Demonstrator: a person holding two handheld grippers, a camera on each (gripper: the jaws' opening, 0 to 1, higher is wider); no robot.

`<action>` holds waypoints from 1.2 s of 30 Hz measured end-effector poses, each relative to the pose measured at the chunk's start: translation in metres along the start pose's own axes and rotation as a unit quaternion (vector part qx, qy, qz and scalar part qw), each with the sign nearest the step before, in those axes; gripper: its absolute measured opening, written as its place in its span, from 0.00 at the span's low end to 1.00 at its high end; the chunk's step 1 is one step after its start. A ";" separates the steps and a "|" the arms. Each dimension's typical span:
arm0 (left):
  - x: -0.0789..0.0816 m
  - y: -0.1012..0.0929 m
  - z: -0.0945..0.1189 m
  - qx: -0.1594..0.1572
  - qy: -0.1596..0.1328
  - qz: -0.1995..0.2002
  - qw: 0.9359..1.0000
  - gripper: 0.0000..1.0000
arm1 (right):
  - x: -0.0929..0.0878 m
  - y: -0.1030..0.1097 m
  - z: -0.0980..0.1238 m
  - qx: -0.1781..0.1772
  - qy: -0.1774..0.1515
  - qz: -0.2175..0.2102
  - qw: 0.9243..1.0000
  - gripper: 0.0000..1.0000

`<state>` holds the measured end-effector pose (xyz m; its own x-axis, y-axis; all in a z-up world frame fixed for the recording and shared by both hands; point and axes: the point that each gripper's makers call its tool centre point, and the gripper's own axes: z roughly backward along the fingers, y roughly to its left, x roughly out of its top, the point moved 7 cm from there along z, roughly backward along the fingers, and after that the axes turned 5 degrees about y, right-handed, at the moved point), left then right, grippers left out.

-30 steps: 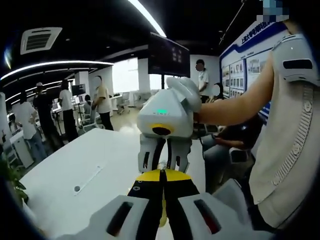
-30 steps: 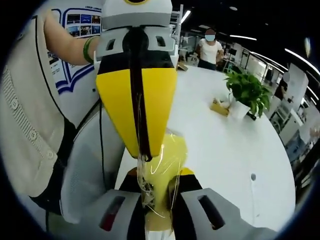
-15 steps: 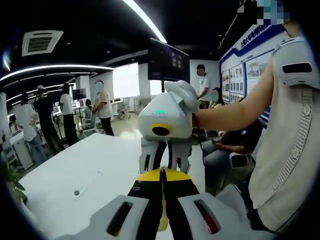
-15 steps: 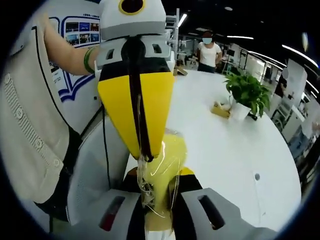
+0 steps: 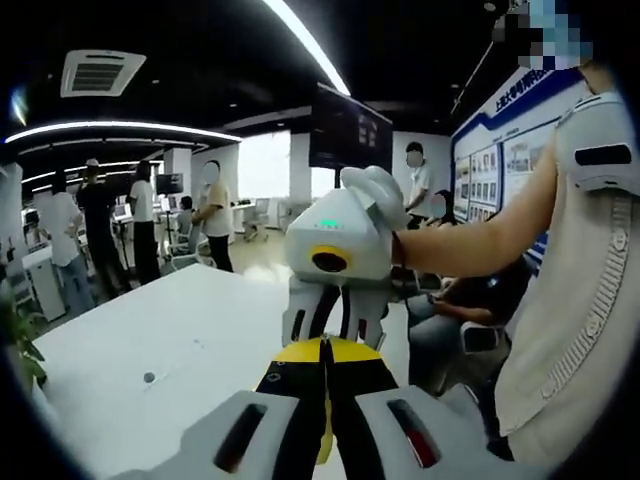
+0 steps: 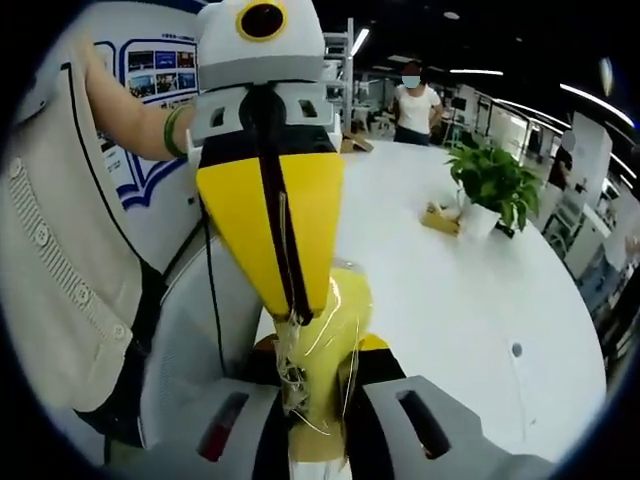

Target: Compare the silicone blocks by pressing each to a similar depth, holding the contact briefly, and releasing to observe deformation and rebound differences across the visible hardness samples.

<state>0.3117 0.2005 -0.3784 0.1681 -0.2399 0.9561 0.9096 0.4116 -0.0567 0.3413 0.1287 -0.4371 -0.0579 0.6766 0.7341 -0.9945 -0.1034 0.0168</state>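
Yellow silicone, wrapped in clear film, is the block [image 6: 325, 370] pinched from both ends above the white table [image 6: 470, 300]: the right gripper [image 6: 318, 420] is clamped on its near end, and the left gripper [image 6: 290, 310] meets it head-on, jaws closed together on the far tip. In my judgement, squeezing evenly without twisting, then pausing before letting go, will make rebound readable. A potted plant [image 6: 490, 185] stands well beyond.

Open-plan office: long white oval table [image 6: 470, 300] bearing a green potted plant in a white pot [image 6: 490, 185]; dark ceiling with white strip lights [image 5: 305, 45] and a square air vent [image 5: 97, 72]; black wall-mounted screen [image 5: 350, 130]; blue-and-white poster wall [image 5: 495, 165]; bright window [image 5: 268, 165]
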 end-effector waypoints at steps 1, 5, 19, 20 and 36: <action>0.000 -0.001 0.000 -0.002 -0.004 0.003 1.000 0.00 | 0.000 0.000 0.000 0.001 -0.002 0.000 1.000 0.06; 0.000 0.000 0.000 0.002 -0.013 0.003 1.000 0.00 | 0.000 0.002 0.001 0.002 -0.006 -0.004 1.000 0.06; -0.002 0.000 -0.001 0.003 -0.010 0.006 1.000 0.00 | -0.002 0.002 0.000 0.000 0.000 -0.007 1.000 0.08; -0.002 0.000 -0.002 0.003 -0.008 0.006 1.000 0.00 | -0.003 0.001 -0.001 -0.002 0.000 -0.003 1.000 0.09; -0.003 -0.001 -0.004 0.008 -0.004 0.006 1.000 0.00 | -0.006 -0.001 -0.001 0.003 -0.011 -0.003 1.000 0.13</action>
<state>0.3117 0.1976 -0.3818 0.1751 -0.2271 0.9580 0.9011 0.4290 -0.0630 0.3428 0.1256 -0.4425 -0.0508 0.6610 0.7486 -0.9943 -0.1036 0.0241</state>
